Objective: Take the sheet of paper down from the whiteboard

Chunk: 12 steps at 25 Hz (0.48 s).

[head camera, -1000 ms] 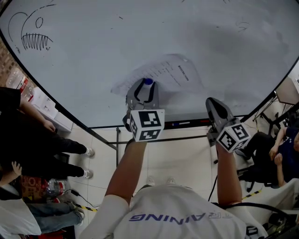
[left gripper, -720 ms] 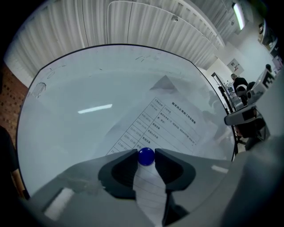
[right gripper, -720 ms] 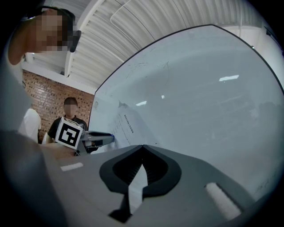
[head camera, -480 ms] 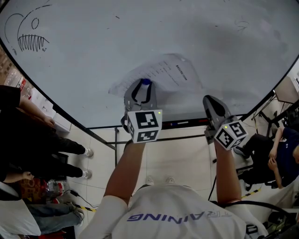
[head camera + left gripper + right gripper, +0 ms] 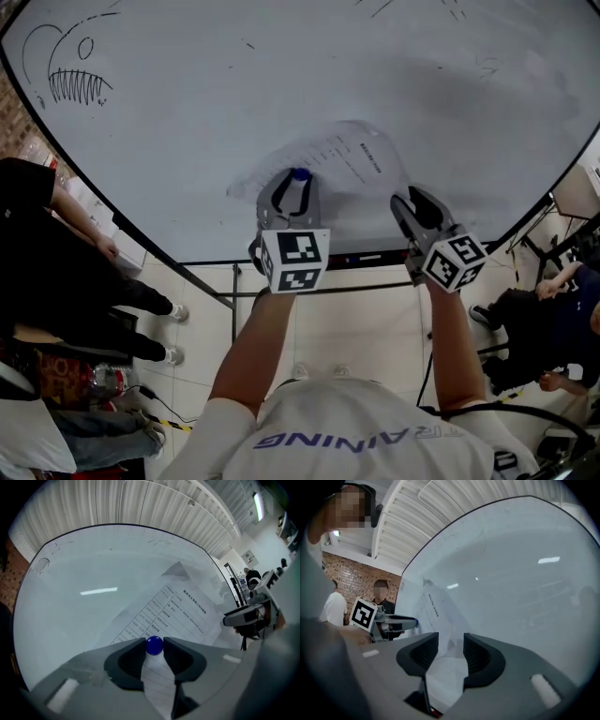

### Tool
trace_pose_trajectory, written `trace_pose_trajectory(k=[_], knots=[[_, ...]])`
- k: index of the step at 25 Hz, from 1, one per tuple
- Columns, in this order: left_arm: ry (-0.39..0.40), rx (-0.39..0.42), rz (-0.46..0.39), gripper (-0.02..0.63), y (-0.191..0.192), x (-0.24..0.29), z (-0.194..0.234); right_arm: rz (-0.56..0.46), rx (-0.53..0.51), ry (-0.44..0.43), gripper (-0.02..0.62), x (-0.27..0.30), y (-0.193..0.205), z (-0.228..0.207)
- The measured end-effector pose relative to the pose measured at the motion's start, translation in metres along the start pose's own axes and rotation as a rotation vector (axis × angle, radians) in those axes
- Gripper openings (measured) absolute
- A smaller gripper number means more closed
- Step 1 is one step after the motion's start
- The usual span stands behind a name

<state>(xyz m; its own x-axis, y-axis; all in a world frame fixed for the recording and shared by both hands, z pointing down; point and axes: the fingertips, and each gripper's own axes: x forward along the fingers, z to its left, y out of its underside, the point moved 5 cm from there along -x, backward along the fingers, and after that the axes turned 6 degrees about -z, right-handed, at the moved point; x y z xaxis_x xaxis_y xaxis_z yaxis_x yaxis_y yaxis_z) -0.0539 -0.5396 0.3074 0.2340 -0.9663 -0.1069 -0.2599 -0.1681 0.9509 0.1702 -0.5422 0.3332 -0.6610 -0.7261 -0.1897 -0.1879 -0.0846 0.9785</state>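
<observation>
L gripper [image 5: 154, 642] just pinched magnet [image 5: 298, 174]; R gripper [image 5: 451, 641] just spread, paper [image 5: 187, 613] prob. between jaws.

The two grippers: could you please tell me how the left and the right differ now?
The left gripper has just been closing its jaws and pinches the blue magnet on the sheet of paper; the right gripper has just been opening its jaws, which stand apart, gripping nothing. The left is over the sheet, the right at its edge. Both face the whiteboard.
</observation>
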Motion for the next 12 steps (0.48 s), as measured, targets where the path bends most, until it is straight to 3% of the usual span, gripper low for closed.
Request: trace_pose_trajectory(k=[3,7,12], knots=[[0.008,-0.013,0.006,0.129,0.0024,-0.0030,-0.0015,0.000,0.005,-0.001,0.169,-0.0004,0.0004,0.0032],[0.014,-0.039,0.005,0.129,0.0018,-0.0034,-0.0001,0.001,-0.003,0.020,0.021,0.0007,-0.0036,0.0012],[0.039,-0.060,0.000,0.129,-0.0028,-0.0026,0.0054,-0.021,-0.020,0.011,0.008,-0.0011,-0.0095,0.0039]])
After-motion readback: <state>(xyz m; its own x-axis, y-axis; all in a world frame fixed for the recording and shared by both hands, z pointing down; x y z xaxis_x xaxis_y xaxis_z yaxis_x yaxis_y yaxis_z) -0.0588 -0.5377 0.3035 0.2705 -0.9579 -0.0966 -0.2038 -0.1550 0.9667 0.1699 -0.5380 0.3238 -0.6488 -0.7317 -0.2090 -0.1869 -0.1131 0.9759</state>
